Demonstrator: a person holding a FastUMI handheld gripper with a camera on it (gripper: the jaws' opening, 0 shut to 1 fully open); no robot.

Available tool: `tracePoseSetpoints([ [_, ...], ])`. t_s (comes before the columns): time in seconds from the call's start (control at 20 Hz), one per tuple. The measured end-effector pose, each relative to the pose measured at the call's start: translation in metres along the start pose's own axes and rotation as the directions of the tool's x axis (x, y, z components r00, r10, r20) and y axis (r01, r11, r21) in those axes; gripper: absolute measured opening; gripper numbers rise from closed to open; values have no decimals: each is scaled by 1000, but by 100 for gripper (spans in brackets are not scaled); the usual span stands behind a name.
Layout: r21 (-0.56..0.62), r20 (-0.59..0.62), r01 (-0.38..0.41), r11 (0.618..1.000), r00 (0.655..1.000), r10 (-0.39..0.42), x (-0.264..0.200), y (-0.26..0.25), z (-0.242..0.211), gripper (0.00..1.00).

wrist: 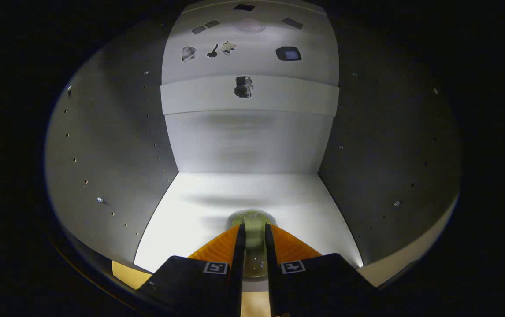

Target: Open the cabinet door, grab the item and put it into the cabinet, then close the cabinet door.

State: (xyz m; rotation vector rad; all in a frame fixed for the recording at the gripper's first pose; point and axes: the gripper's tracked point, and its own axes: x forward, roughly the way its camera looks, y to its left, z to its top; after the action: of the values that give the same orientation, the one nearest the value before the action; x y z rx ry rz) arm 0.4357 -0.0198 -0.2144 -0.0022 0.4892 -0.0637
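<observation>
1. The cabinet is standing open before the gripper, its interior forming one compartment; the left side wall is showing rows of small drilled holes and a couple of screw heads.
2. Between the walls, the white cabinet floor is lying lit, and the pale back wall is rising behind it, crossed higher up by a horizontal rail.
3. A small dark camera-like device is sitting on that rail at its middle.
4. The item, a pale greenish, translucent object with a rounded far end, is sitting inside the cabinet on the floor near the front edge.
5. Its long axis is appearing to run along the fingers, the rounded end pointing toward the back wall; its exact kind is hard to tell.
6. The fingers are pressing on the item from both sides, gripping it, with its far end showing just beyond the tips.
7. The right side wall is lying in shadow, also dotted with small holes.
</observation>
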Motion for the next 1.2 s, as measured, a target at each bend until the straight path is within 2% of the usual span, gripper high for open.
tracePoseSetpoints([
  [0.25, 15, 48, -22, 1000, 999, 21, -8, 3, 12, 30],
  [0.4, -3, 126, -37, 999, 991, 37, -29, 9, 30, 42],
  [0.65, -30, 324, -67, 997, 943, 73, -98, 25, 61, 48],
  [0.75, -33, 382, -59, 998, 922, 67, -132, 29, 66, 56],
  [0.8, -32, 400, -56, 998, 914, 64, -149, 30, 64, 70],
  [0.9, -33, 410, -62, 998, 909, 70, -183, 36, 53, 84],
  [0.95, -34, 422, -46, 998, 905, 56, -201, 34, 47, 86],
  [1.05, -24, 454, -16, 1000, 891, 25, -239, 31, 41, 99],
  [1.2, 7, 479, -4, 1000, 878, 0, -291, 30, 27, 98],
])
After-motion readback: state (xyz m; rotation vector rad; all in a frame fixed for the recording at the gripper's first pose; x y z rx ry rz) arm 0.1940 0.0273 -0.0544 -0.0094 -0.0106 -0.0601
